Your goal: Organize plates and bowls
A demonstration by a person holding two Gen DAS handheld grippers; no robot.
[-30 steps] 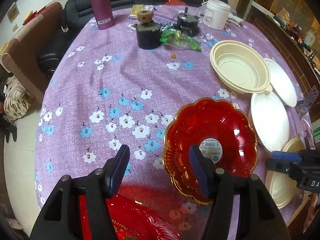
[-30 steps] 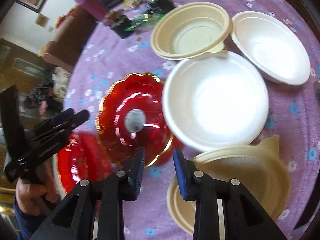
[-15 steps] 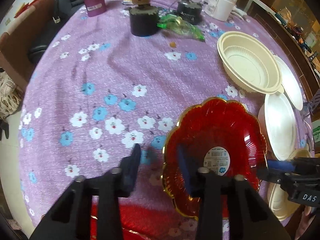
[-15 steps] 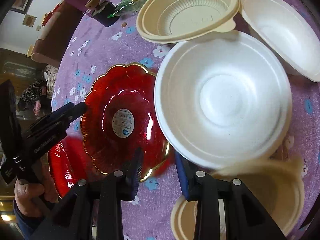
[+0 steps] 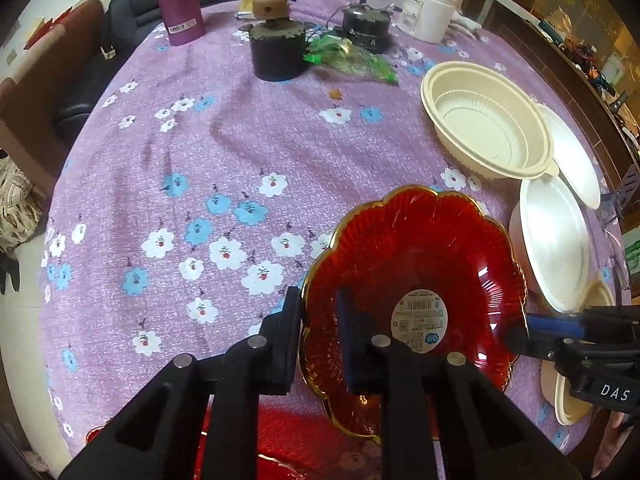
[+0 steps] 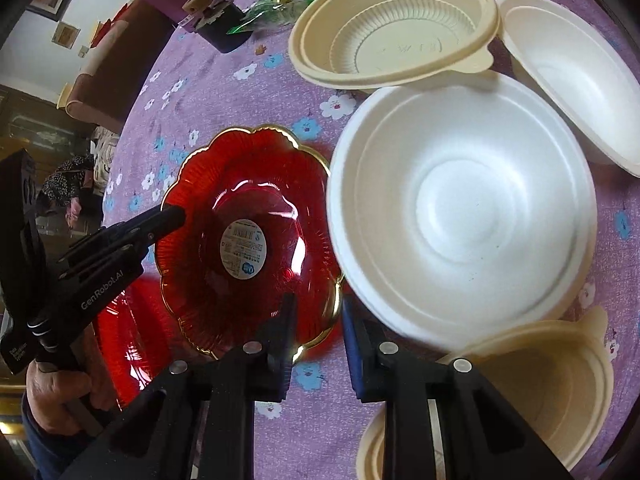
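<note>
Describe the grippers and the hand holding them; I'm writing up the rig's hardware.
Both grippers are black plastic with silver screw heads and dark blue pads inside the fingers. The left gripper carries white "GenRobot.AI" lettering along its body, seen in the right wrist view. The right gripper shows white "DAS" lettering. The left hand is bare, with a dark blue sleeve at the wrist. No cables are visible.

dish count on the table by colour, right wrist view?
Red plates: 2, scalloped one and one partly hidden
White bowls: 2, near, far
Cream bowls: 2, far, near
Total: 6
</note>
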